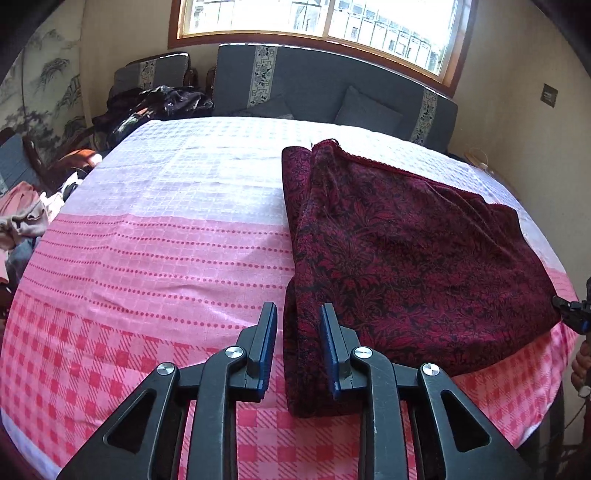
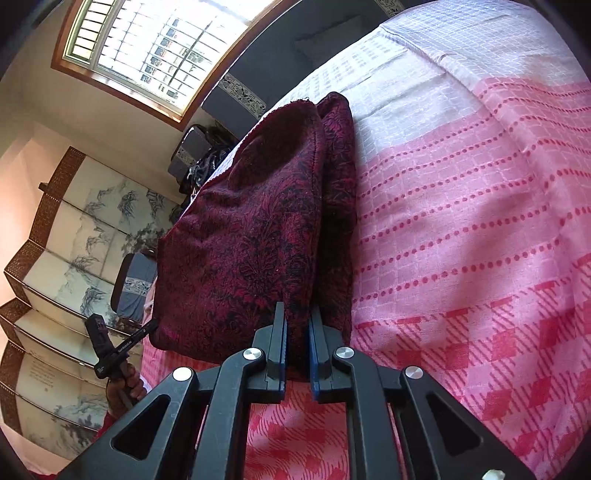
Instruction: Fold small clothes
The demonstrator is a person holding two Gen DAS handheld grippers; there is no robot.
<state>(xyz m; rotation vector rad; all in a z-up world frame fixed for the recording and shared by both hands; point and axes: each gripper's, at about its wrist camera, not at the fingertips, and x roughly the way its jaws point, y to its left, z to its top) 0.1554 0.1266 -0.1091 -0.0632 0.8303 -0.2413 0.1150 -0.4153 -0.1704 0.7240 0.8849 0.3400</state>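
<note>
A dark red patterned garment [image 1: 406,258] lies folded on a bed covered by a pink checked sheet [image 1: 147,258], toward its right side. The left hand-held gripper [image 1: 298,317] hovers low at the garment's near left corner, fingers spread either side of a fold, while the right hand-held gripper [image 2: 297,325] is turned sideways and pinches the garment's right edge. A grey sofa [image 1: 314,81] and window [image 1: 314,18] stand beyond the bed, with loose clothes [image 1: 22,218] piled at far left.

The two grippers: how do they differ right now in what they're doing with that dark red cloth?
The left gripper has a wider gap, with the dark red garment lying loosely between its fingers; the right gripper is nearly closed, pinching the garment's edge. The left sits level with the bed; the right's view is strongly tilted. Both are black with blue pads and work the near edge.
</note>
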